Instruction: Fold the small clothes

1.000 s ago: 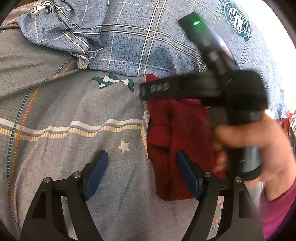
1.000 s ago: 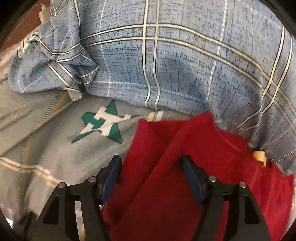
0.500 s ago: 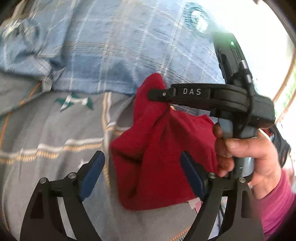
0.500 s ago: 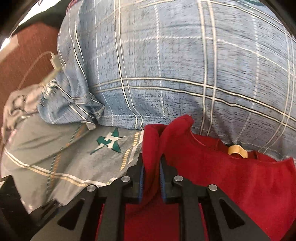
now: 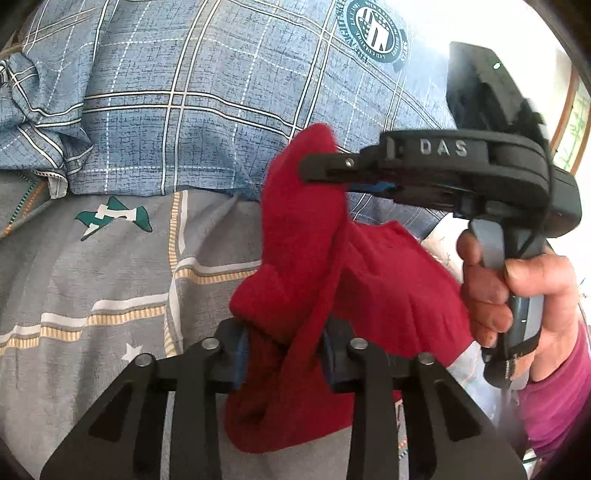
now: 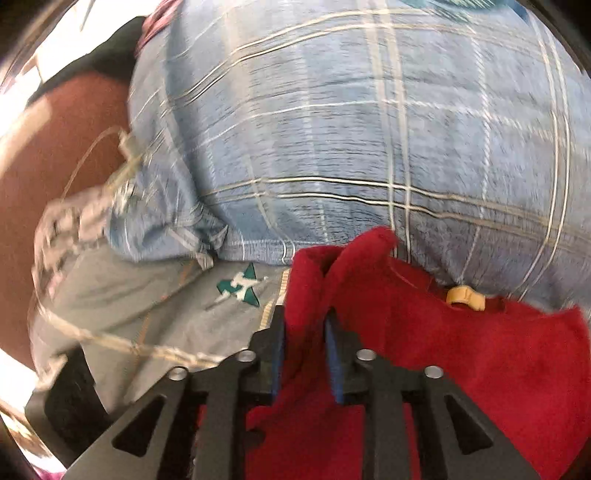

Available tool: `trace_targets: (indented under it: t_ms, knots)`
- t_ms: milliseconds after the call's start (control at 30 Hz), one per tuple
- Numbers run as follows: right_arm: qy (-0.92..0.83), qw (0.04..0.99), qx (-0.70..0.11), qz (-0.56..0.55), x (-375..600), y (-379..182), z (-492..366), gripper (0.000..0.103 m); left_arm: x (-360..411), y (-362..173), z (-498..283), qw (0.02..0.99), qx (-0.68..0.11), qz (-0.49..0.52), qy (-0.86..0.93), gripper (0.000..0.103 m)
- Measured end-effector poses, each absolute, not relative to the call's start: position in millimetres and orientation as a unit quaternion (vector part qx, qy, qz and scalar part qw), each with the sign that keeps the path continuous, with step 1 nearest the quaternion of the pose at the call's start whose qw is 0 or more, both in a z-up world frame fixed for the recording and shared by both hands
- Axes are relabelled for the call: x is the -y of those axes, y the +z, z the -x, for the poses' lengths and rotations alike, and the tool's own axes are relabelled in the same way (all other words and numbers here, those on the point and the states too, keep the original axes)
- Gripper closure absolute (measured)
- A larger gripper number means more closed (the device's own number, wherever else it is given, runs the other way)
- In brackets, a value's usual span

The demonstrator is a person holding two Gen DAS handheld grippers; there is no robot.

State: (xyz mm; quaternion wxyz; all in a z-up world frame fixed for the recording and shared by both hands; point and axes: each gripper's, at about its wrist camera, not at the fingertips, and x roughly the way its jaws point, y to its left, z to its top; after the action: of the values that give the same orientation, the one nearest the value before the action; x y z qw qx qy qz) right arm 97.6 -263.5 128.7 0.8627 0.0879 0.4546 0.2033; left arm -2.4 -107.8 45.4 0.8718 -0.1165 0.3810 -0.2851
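Both claws (image 5: 282,354) (image 6: 304,350) clamp red garment (image 5: 314,266) between fingers.

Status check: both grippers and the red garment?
Left gripper shut on red garment. Right gripper shut on its upper fold. Garment bunched between them over grey bedsheet; blue plaid quilt behind.

The letters "DAS" stand in raised grey capitals on the black body of the right tongs (image 5: 334,168), readable in the left wrist view. On the blue plaid quilt (image 5: 192,96) behind sits a round dark green seal (image 5: 373,35) with white lettering around its rim, too small and bent to read. The right wrist view is blurred and shows no readable text.
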Motion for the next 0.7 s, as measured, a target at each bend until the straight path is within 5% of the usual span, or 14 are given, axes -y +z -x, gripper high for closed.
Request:
trace_targets:
  t_ms: [67, 400, 467, 500, 533, 700]
  knots:
    - [0.194, 0.854, -0.47, -0.108, 268.1, 123.7, -104.4, 0.031, 106.8, 46.8, 4.2, 0.874, -0.378, 0.116, -0.284, 0.078]
    - [0.187, 0.83, -0.522, -0.065, 228.6, 92.7, -120.4, 0.028, 113.4, 53.5, 11.6, 0.881, -0.377, 0.095, -0.27, 0.078]
    - [0.187, 0.828, -0.528, -0.038, 219.8, 84.9, -121.3, 0.043, 114.5, 53.6, 11.5, 0.881, -0.379, 0.093, -0.267, 0.078]
    - [0.189, 0.829, -0.526, -0.022, 216.8, 82.3, -120.7, 0.07, 114.4, 53.1, 11.6, 0.882, -0.38, 0.091, -0.263, 0.078]
    - [0.187, 0.831, -0.524, -0.013, 215.6, 81.7, -119.7, 0.082, 115.7, 51.7, 10.7, 0.883, -0.381, 0.088, -0.258, 0.078]
    - [0.194, 0.848, -0.493, -0.01, 227.0, 90.0, -106.6, 0.084, 117.8, 51.3, 11.8, 0.886, -0.382, 0.08, -0.251, 0.071]
